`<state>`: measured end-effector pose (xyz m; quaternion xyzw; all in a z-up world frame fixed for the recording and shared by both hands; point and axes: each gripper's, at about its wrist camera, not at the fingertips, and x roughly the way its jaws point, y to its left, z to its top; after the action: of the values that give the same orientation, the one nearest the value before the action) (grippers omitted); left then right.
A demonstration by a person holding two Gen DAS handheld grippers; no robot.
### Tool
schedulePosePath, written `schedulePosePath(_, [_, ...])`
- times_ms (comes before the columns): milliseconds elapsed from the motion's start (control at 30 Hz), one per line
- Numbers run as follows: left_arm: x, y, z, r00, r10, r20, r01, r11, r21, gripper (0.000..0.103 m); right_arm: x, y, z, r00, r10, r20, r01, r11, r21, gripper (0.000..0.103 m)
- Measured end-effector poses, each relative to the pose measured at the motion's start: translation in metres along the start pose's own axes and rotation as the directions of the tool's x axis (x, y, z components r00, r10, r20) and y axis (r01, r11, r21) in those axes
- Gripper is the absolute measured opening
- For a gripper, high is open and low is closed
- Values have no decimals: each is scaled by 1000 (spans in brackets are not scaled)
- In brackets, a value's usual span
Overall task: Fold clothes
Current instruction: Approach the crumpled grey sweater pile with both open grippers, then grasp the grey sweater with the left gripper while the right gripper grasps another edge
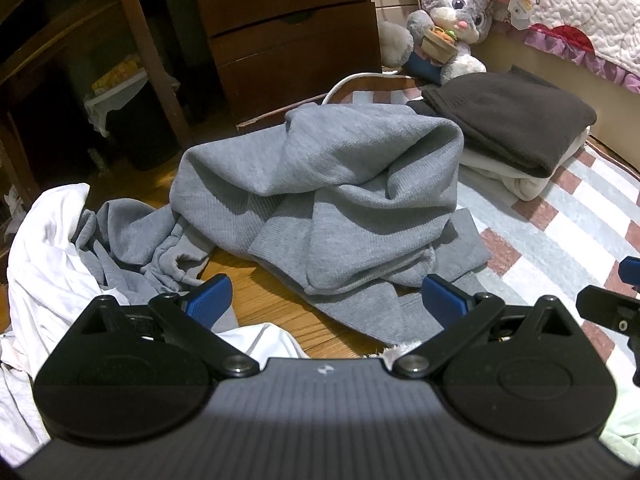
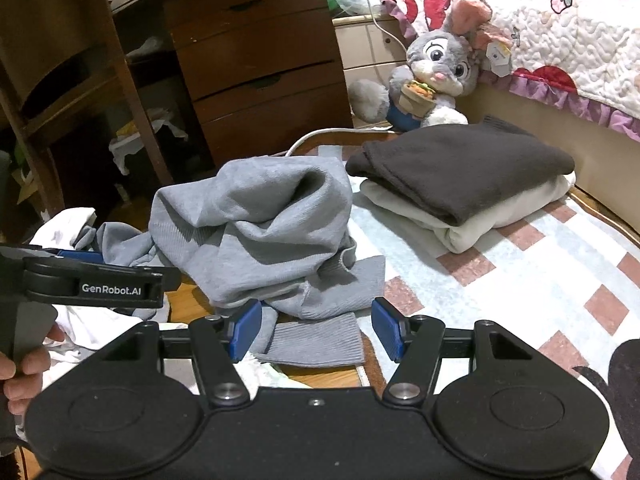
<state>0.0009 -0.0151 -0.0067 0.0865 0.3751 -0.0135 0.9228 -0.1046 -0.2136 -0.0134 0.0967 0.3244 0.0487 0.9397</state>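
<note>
Left wrist view: grey sweatshirt (image 1: 320, 200) heaped unfolded, half on floor, half on rug (image 1: 560, 232). Left gripper (image 1: 324, 300) and right gripper (image 2: 316, 330) jaws apart, empty. Spreading flat judged next.

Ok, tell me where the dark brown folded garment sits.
In both views the dark brown folded garment lies right of the crumpled grey sweater, atop a folded cream garment on the checked mat.

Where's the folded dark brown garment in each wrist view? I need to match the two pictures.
Left wrist: folded dark brown garment upper right, lying on a cream garment.
Right wrist: right of centre, on the same cream garment.
Shared landmark: plush rabbit behind the stack.
</note>
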Motion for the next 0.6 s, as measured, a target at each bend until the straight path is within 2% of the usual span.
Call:
schedulePosePath(233, [0,6,0,1000,-20,11,20,1000,-15,103,1,-2,-1,1000,17,-8,-17,1000,14,65])
schedulePosePath(367, [1,22,0,995,12,94,-4,996,-86,102,0,-4,0,997,73,-16,-73,997,36,66])
schedulePosePath(467, [10,37,2,991,19,129,-2,991,-133,100,-8,-18,5,990,136,29,-138,983,121,71])
schedulePosePath(600, [37,56,5,995,-22,93,38,984,-175,99,-2,-34,13,989,140,51,-147,968,205,75])
